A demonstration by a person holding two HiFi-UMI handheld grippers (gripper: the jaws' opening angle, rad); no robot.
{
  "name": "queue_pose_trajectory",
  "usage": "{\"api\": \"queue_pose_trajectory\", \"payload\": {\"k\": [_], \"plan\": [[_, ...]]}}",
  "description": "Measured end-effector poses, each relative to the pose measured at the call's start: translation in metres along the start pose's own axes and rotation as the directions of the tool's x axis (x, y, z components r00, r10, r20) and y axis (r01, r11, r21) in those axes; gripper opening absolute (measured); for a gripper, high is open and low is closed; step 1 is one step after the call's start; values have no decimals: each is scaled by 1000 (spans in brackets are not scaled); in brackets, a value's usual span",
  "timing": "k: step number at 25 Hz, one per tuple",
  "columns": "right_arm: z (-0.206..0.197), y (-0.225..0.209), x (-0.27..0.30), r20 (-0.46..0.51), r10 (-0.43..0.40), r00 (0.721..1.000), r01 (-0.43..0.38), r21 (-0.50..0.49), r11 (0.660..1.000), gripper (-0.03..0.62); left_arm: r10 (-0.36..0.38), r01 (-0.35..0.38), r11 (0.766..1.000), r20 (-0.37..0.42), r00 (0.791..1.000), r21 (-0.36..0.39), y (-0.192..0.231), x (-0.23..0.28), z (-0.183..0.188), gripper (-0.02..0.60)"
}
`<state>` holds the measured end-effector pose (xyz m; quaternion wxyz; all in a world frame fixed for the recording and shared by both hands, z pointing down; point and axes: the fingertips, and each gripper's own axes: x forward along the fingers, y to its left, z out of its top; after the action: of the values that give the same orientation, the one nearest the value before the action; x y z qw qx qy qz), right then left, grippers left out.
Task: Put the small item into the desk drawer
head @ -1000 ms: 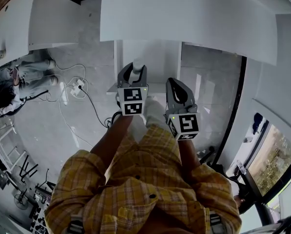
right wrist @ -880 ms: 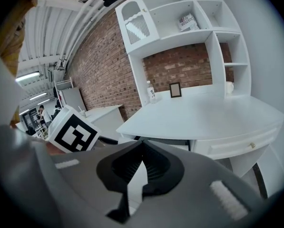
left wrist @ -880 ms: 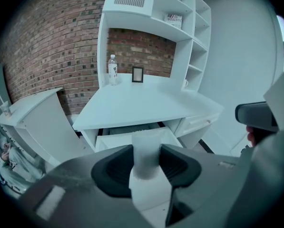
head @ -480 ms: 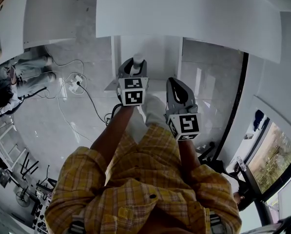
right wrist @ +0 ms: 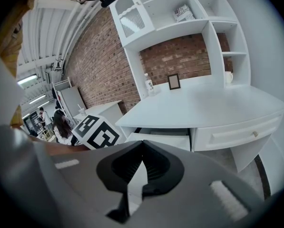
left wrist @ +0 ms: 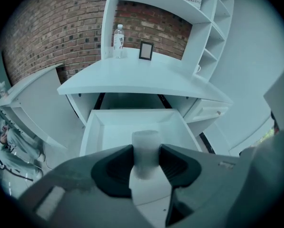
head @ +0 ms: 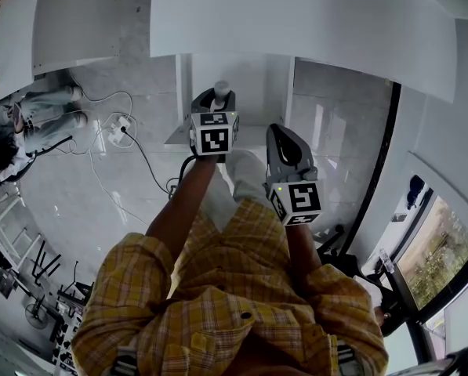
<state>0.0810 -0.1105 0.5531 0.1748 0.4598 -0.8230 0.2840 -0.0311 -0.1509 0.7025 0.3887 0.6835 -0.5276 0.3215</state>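
Note:
My left gripper (left wrist: 146, 159) (head: 216, 100) is shut on a small pale cylinder (left wrist: 146, 152) (head: 220, 92) that stands upright between its dark pads. It hangs just above and in front of the pulled-out white desk drawer (left wrist: 100, 127) (head: 249, 136), whose inside shows nothing lying in it. My right gripper (right wrist: 142, 161) (head: 284, 147) is shut with nothing in it, level with the drawer's right side and nearer to me than the left one. The marker cube of the left gripper (right wrist: 98, 132) shows in the right gripper view.
A white desk (left wrist: 146, 77) carries a water bottle (left wrist: 118, 41) and a small picture frame (left wrist: 145, 50), with shelves (left wrist: 208, 27) above. A closed drawer with a knob (right wrist: 237, 133) sits to the right. Cables and a power strip (head: 122, 135) lie on the floor; a person (head: 14, 135) sits far left.
My left gripper has moved forward toward the drawer with the cylinder in it. The right gripper has stayed where it was.

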Motion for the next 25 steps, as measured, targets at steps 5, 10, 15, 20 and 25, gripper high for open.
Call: {"api": "queue_pose_trajectory", "payload": {"k": [5,10,15,20,25], "plan": [[-4,-5,0,-9,-7,1000,7,14,1000,-2,-7,5,999,-40,999,-46,5,18,-6,176],[-7,-10,1,-15,-10,1000,10,26,1000,-2,-19,9,995,-96,995,-98,8,33,-12,176],[-10,-13,2,-18,-12,1000,13,36,999,-2,-29,13,994,-141,990,-113,10,48,-16,176],[-10,-15,6,-24,-16,1000,17,29,999,-2,-38,17,993,-176,984,-116,11,63,-23,176],[-11,-18,7,-32,-19,999,20,31,999,-2,-46,16,990,-215,975,-138,13,76,-31,176]]}}
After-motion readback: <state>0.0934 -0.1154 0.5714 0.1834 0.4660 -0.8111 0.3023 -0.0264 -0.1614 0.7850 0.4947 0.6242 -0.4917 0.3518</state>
